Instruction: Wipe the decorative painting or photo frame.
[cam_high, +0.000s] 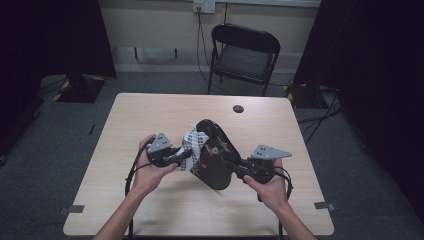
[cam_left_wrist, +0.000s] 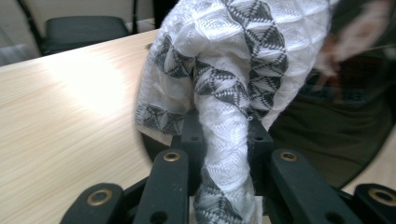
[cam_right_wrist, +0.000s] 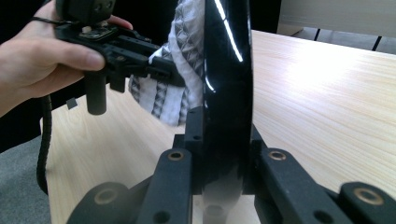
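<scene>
Two claws share job above middle of pale wooden worktop (cam_high: 150, 210): right claw (cam_right_wrist: 225, 140) clenched on rim of glossy black lacquered plate (cam_high: 214, 152), holding it tilted on edge, so left claw (cam_left_wrist: 223, 140), pinching white grey-patterned woven cloth (cam_left_wrist: 219, 70), can wipe its left face

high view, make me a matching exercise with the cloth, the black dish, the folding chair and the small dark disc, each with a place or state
Things:
1. white patterned cloth
2. glossy black dish
3. folding chair
4. small dark disc

Places or states:
A. on the floor beyond the table
B. clamped on edge in the right hand-held gripper
C. lying on the table's far edge
D. pinched in the left hand-held gripper

Pairs: 1-D, 2-B, 3-A, 4-C
</scene>
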